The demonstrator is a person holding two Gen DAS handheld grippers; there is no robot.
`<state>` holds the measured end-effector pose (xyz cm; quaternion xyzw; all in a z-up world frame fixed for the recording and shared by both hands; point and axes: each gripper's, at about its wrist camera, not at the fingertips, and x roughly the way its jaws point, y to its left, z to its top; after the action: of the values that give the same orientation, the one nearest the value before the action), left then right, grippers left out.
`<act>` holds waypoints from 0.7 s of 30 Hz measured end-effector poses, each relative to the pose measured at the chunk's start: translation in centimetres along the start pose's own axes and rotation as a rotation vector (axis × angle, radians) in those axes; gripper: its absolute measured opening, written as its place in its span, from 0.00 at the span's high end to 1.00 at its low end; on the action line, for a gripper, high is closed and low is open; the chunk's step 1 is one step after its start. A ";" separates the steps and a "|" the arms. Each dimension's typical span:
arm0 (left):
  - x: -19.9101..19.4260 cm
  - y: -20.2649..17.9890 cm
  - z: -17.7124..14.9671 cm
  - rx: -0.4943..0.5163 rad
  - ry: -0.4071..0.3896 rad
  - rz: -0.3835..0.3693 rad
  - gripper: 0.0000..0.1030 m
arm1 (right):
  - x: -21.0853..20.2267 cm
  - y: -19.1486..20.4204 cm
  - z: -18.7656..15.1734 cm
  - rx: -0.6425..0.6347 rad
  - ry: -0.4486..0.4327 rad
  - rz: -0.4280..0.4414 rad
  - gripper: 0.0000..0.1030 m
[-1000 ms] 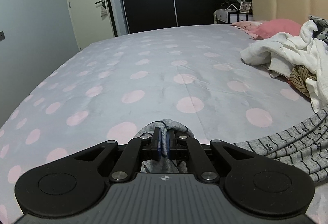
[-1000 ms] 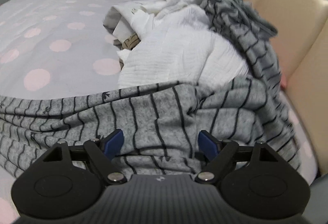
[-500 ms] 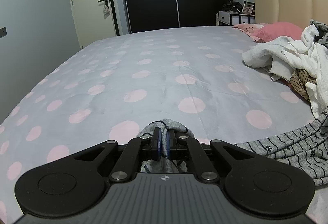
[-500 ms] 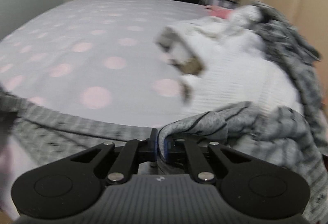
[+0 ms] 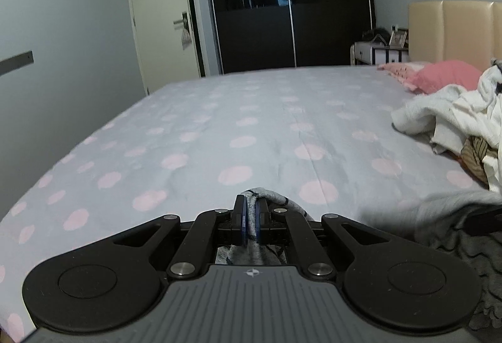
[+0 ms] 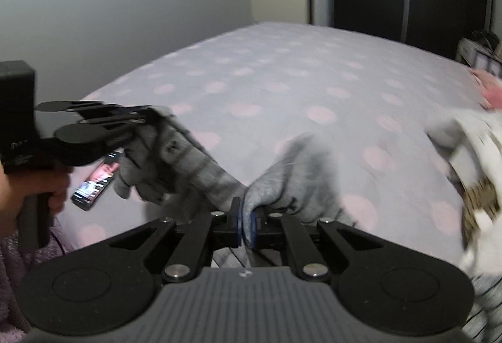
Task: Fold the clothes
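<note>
A grey garment with thin dark stripes (image 6: 188, 167) hangs stretched between both grippers above the bed. My left gripper (image 5: 250, 219) is shut on one bunched edge of it; in the right wrist view the same left gripper (image 6: 141, 117) shows at the left, held by a hand (image 6: 47, 186). My right gripper (image 6: 247, 225) is shut on another fold of the grey garment (image 6: 298, 173), which rises in a blurred hump just ahead of the pads. In the left wrist view more of the garment (image 5: 445, 217) trails off at the lower right.
The bed (image 5: 219, 123) has a grey sheet with pink dots. A pile of white and striped clothes (image 5: 455, 117) lies at its right side by a pink pillow (image 5: 445, 79). A phone with a lit screen (image 6: 94, 183) lies near the bed's left edge. A dark wardrobe (image 5: 288, 4) stands behind.
My right gripper closed on the striped garment and swung left and up, away from the clothes pile, dragging the cloth with it. The left gripper kept its grip and barely moved.
</note>
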<state>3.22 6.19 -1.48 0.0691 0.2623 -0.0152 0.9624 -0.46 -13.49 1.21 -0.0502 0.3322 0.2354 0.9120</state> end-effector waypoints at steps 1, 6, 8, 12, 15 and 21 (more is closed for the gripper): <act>0.4 0.0 -0.1 0.002 0.020 -0.008 0.97 | 0.5 0.4 0.2 -0.011 0.012 -0.004 0.94; 0.9 -0.4 -0.5 0.015 0.057 -0.044 0.93 | 2.7 0.2 0.2 -0.005 0.074 -0.014 0.84; 0.7 -0.6 -0.4 0.015 0.053 -0.061 0.86 | 2.3 -0.2 0.2 0.004 0.056 -0.019 0.51; 0.1 -1.2 -0.2 0.018 0.038 -0.103 0.75 | 0.9 -1.6 -0.3 0.018 0.033 -0.049 0.49; -0.5 -2.0 0.2 0.033 0.019 -0.129 0.63 | -0.2 -3.2 -0.7 0.058 0.022 -0.084 0.48; -1.3 -4.2 0.6 0.058 0.022 -0.234 0.55 | -2.2 -6.6 -1.9 0.116 0.021 -0.209 0.48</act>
<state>2.17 1.91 -0.81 0.0659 0.2785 -0.1344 0.9487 -0.05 -20.66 0.69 -0.0339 0.3478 0.1189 0.9294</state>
